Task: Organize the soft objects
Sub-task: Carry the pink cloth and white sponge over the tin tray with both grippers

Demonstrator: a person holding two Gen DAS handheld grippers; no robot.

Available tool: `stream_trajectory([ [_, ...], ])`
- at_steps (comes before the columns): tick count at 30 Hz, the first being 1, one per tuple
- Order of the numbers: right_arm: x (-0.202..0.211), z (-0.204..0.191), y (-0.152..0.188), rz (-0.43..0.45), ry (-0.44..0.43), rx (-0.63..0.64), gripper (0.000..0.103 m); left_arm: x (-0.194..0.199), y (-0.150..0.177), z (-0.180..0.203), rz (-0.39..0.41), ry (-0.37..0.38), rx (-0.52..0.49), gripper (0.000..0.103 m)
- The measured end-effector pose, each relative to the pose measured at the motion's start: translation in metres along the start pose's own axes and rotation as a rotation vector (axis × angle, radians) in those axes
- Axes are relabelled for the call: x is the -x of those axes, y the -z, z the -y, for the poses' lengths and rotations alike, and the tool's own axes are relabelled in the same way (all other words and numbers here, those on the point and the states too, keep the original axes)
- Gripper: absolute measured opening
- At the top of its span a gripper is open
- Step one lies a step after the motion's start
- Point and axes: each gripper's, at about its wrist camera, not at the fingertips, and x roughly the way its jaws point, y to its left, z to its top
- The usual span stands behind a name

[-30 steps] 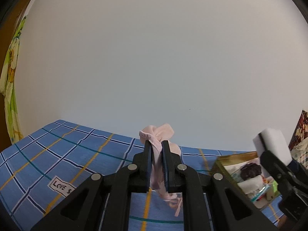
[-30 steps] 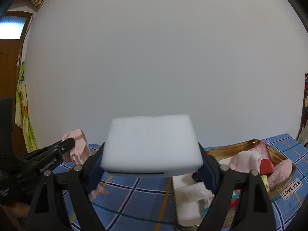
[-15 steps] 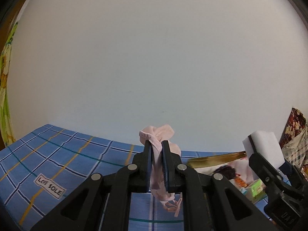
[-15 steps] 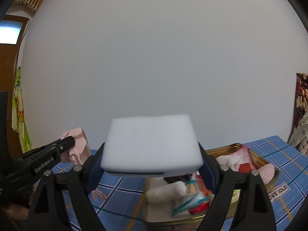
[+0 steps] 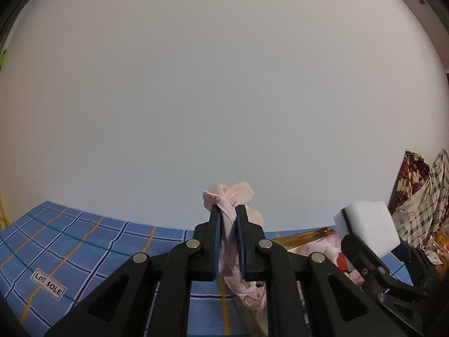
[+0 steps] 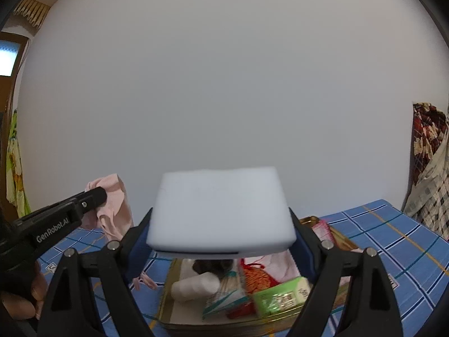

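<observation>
We found the left tool (image 5: 227, 210) clamped on a pink cloth (image 5: 230, 227), held aloft. The right tool (image 6: 221, 230) gripped a white sponge (image 6: 221, 210) above the gold tray (image 6: 168, 295) on the checked surface (image 6: 393, 238).

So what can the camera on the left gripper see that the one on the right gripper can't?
Only the left wrist view shows the left gripper head-on, its two fingers pinching the pink cloth, and a "LOVE SOLE" label on the blue checked cover.

Only the right wrist view looks down into the gold tray: a white roll, a green packet, an orange pouch.

Both show the pink cloth, the white sponge clamped in the right gripper, the checked cover and the pale wall.
</observation>
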Motion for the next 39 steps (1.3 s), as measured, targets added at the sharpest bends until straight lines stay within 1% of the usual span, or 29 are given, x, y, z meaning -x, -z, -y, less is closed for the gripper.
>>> stream_trajectory([
  [9, 0.0, 0.027, -0.004, 0.014, 0.056, -0.004, 0.086, -0.016, 0.005, 0.022, -0.007, 0.044, -0.019, 0.011],
  [11, 0.0, 0.036, -0.004, 0.019, 0.076, -0.002, 0.086, -0.014, 0.004, 0.034, -0.01, 0.054, -0.026, 0.011],
  [12, -0.003, 0.048, 0.001, 0.021, 0.082, -0.003, 0.086, -0.016, 0.005, 0.037, -0.01, 0.057, -0.03, 0.011],
  [13, -0.003, 0.053, 0.0, 0.023, 0.092, -0.003, 0.086, -0.013, -0.001, 0.04, -0.011, 0.061, -0.029, 0.011],
  [16, -0.01, 0.068, -0.003, 0.024, 0.117, -0.006, 0.086, -0.016, 0.0, 0.048, -0.016, 0.071, -0.027, 0.011],
  [21, -0.013, 0.082, -0.007, 0.024, 0.156, 0.0, 0.086, -0.028, 0.004, 0.057, -0.043, 0.096, -0.024, 0.011],
  [25, -0.021, 0.098, -0.009, 0.004, 0.182, -0.02, 0.086, -0.036, 0.011, 0.065, -0.064, 0.108, -0.033, 0.011],
  [31, -0.034, 0.106, -0.009, -0.017, 0.205, -0.019, 0.086, -0.05, 0.02, 0.079, -0.101, 0.112, -0.05, 0.011],
  [38, -0.056, 0.101, -0.003, -0.068, 0.212, 0.019, 0.086, -0.066, 0.035, 0.085, -0.156, 0.079, -0.069, 0.011],
  [39, -0.06, 0.102, -0.001, -0.076, 0.216, 0.024, 0.086, -0.072, 0.036, 0.092, -0.163, 0.076, -0.07, 0.011],
])
